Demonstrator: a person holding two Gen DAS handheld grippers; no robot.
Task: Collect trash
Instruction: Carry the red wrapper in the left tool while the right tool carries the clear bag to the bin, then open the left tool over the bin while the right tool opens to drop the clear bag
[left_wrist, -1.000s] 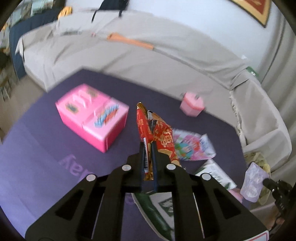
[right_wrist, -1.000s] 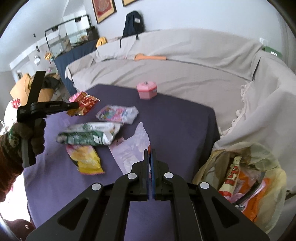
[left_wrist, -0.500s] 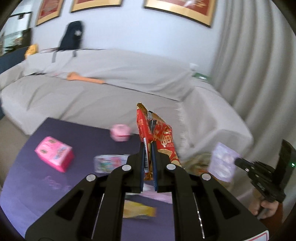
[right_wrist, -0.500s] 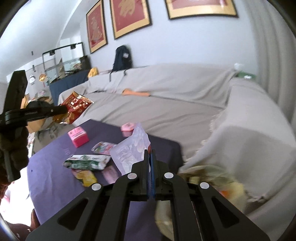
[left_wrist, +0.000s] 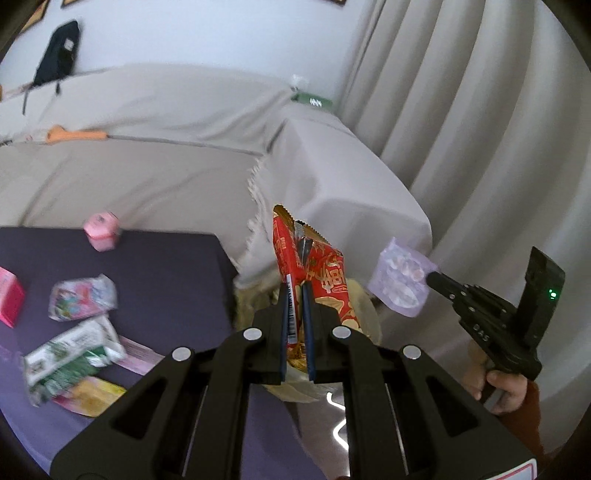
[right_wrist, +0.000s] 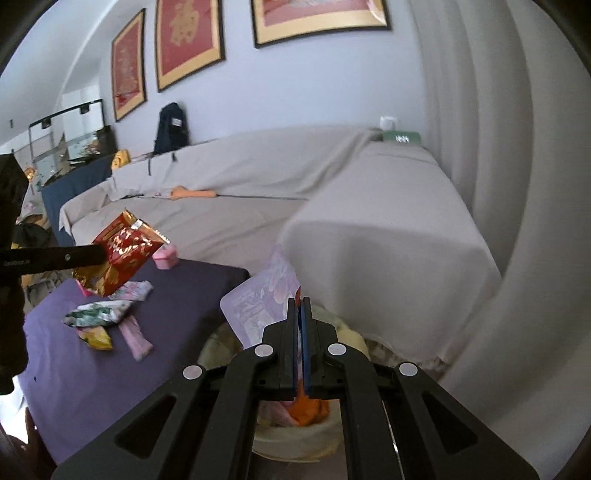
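A grey-draped sofa (right_wrist: 369, 206) fills both views, but only the right wrist view shows the red framed pictures (right_wrist: 186, 40) on the wall. The purple table (left_wrist: 159, 273) bears a green-and-white packet (left_wrist: 70, 354), a pink-patterned wrapper (left_wrist: 83, 297) and a yellow wrapper (left_wrist: 90, 395). Beside the table edge sits the yellowish trash bag (right_wrist: 354, 339), with orange wrappers inside, seen only from the right wrist. The left gripper (left_wrist: 296, 328) is clamped on a crinkled red-and-gold snack bag (left_wrist: 325, 280), held over the bag. The right gripper (right_wrist: 300, 343) pinches a pale lilac pouch (right_wrist: 258, 299) tight above the bag.
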